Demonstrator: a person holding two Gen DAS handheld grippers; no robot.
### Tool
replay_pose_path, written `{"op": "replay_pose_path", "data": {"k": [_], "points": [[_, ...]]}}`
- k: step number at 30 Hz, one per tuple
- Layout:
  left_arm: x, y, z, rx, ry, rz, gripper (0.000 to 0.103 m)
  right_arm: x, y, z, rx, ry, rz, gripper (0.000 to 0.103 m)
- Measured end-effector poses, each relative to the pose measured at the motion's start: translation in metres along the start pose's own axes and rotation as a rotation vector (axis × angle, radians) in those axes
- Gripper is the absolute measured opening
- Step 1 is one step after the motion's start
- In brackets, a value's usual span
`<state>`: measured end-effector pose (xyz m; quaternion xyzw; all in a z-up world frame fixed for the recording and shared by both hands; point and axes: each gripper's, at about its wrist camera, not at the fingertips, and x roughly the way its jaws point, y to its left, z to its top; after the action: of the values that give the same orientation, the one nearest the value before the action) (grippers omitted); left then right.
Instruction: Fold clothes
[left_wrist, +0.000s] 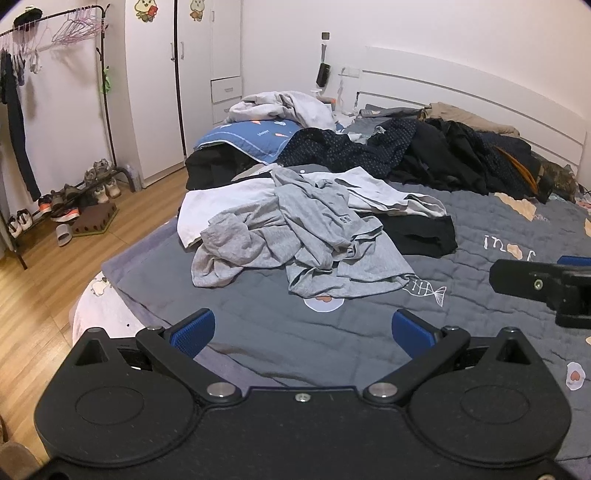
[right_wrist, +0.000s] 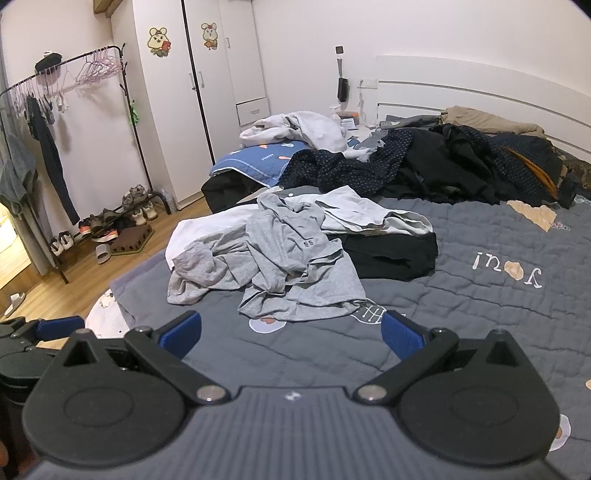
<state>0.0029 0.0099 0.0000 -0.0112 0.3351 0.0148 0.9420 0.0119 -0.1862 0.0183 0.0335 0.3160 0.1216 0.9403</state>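
Observation:
A crumpled grey garment (left_wrist: 306, 240) lies in a heap on the grey quilted bed (left_wrist: 461, 295); it also shows in the right wrist view (right_wrist: 277, 262). A white garment (left_wrist: 380, 192) and a black garment (left_wrist: 421, 232) lie under and behind it. My left gripper (left_wrist: 303, 332) is open and empty, hovering over bare quilt in front of the heap. My right gripper (right_wrist: 291, 332) is open and empty, also just short of the heap. The right gripper shows at the right edge of the left wrist view (left_wrist: 546, 288), and the left gripper at the left edge of the right wrist view (right_wrist: 40, 332).
A large pile of dark clothes (left_wrist: 443, 155) lies near the headboard (left_wrist: 480, 92), with a blue pillow (left_wrist: 251, 136) and pale garments (left_wrist: 284, 107) at the far left. Beside the bed are wooden floor (left_wrist: 44, 295), a clothes rack (left_wrist: 55, 33) and shoes (left_wrist: 62, 210).

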Motion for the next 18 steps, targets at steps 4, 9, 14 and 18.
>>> {"op": "replay_pose_path", "data": {"k": [4, 9, 14, 18], "points": [[0.000, 0.000, 0.000, -0.001, -0.001, 0.002, 0.103, 0.001, -0.001, 0.000, 0.001, -0.001, 0.001, 0.103], [0.000, 0.001, 0.001, -0.003, -0.001, 0.001, 0.103, 0.005, 0.000, 0.001, 0.005, 0.005, 0.006, 0.103], [-0.001, 0.001, 0.001, -0.001, -0.001, 0.000, 0.103, 0.008, 0.003, 0.002, -0.005, 0.006, 0.005, 0.103], [0.000, 0.002, 0.002, -0.001, -0.002, 0.000, 0.103, 0.012, 0.001, 0.005, 0.004, 0.011, 0.010, 0.103]]}}
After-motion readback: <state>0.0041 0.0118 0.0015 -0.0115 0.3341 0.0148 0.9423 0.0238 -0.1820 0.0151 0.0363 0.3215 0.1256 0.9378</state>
